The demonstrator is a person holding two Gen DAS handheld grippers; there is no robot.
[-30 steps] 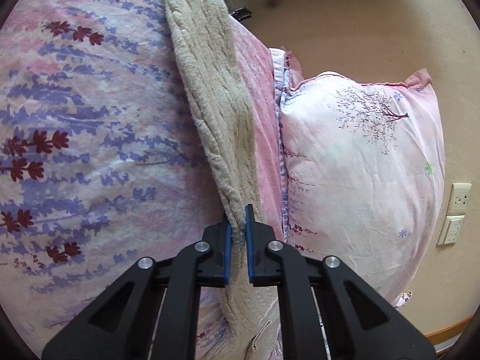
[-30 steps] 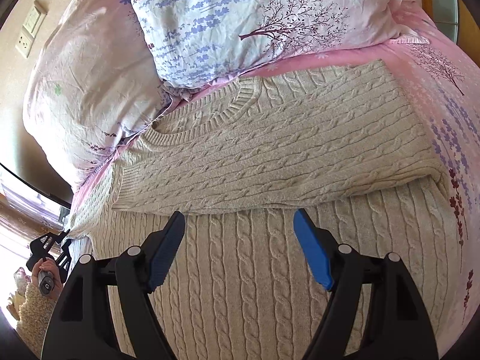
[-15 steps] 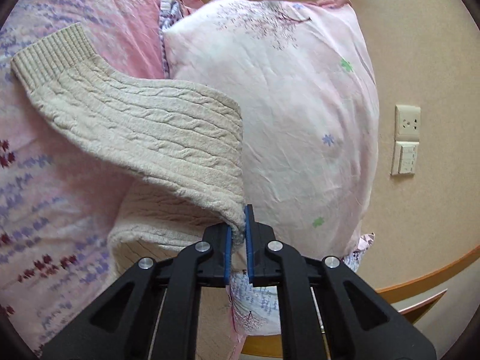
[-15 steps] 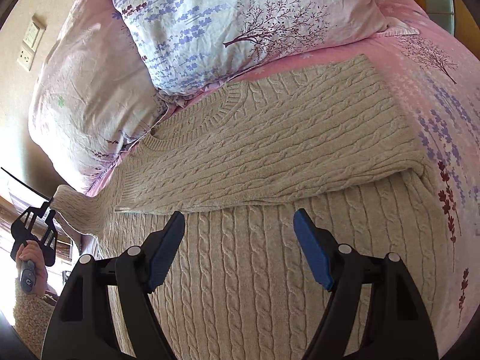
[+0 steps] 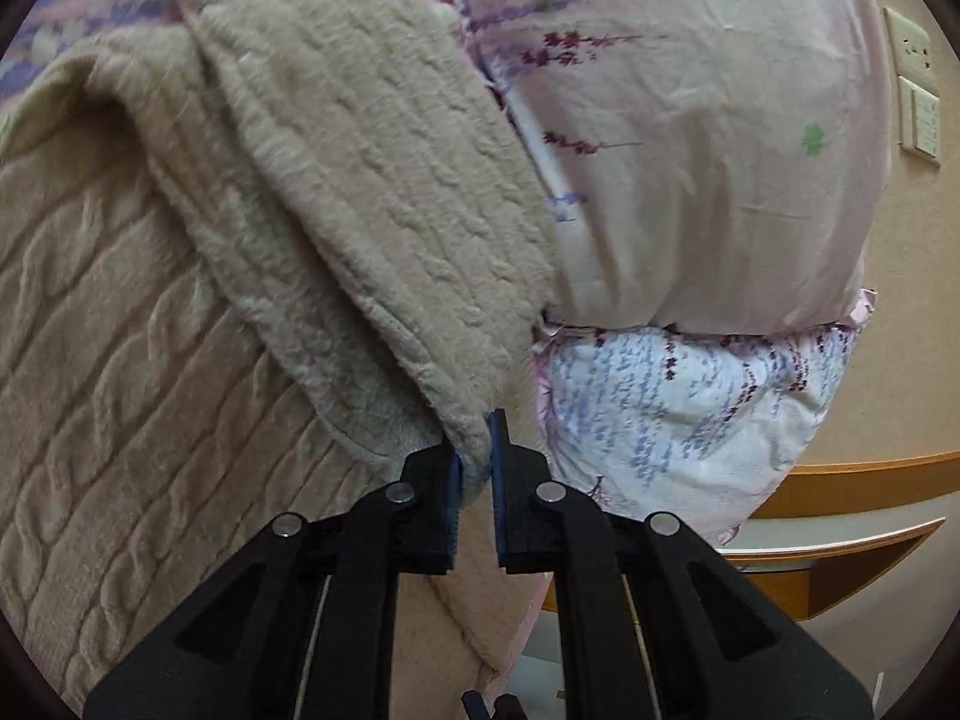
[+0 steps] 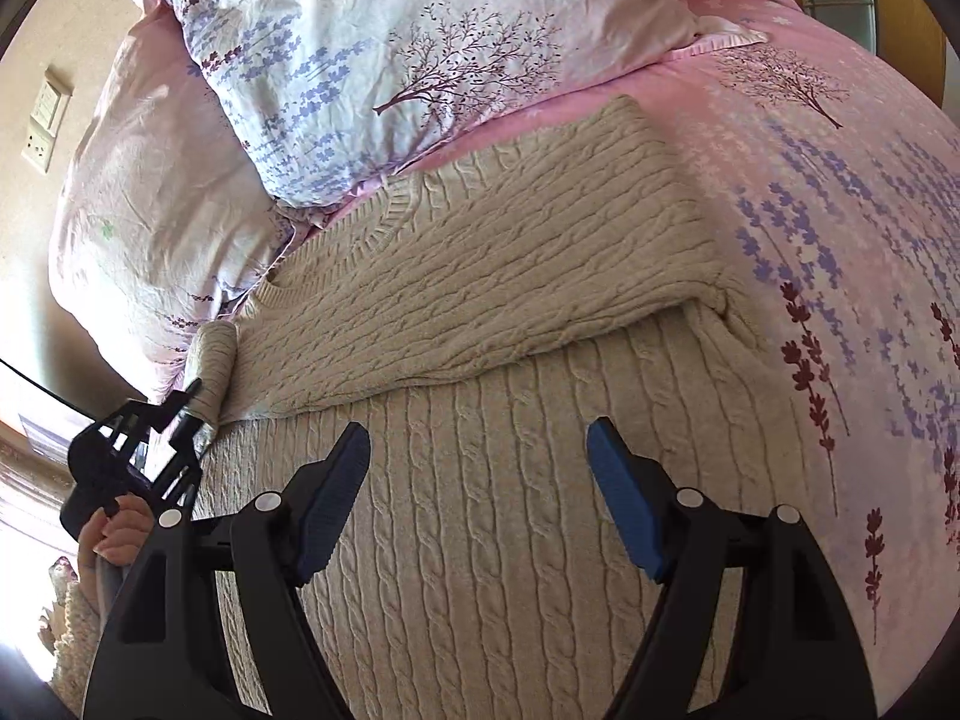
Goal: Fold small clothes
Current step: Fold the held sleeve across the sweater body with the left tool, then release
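No brand, label or readable writing shows in either view, and no container is in sight.

The sweater [image 6: 510, 480] is a beige cable-knit piece that lies flat on the bed [image 6: 840, 210], with its neck toward the pillows. One sleeve [image 6: 480, 276] is folded across the chest, and its ribbed cuff end reaches to the side near the collar. The other sleeve [image 5: 372, 180] is lifted off the bed; in the left wrist view it hangs as a thick fold above the body of the sweater [image 5: 120, 360].

The left gripper [image 5: 477, 468] has its blue pads pressed almost together, and they pinch the edge of this lifted sleeve. In the right wrist view the same left gripper [image 6: 150, 438] is seen at the left side, held by a hand [image 6: 120, 531], with the rolled sleeve [image 6: 210, 366] rising from it just beside the collar.

The right gripper [image 6: 480, 480] hovers over the lower part of the sweater with its fingers [image 6: 327, 498] spread wide apart, and it holds nothing.

Two pillows lie at the head of the bed: a pink pillow [image 6: 138, 192] and a floral pillow [image 6: 420, 48] with purple flowers and a tree print. The floral one overlaps the pink one. On the wall behind there is a socket [image 6: 39, 150] and a switch [image 6: 51, 102]. The bed cover is pink with purple and dark red flower sprigs.
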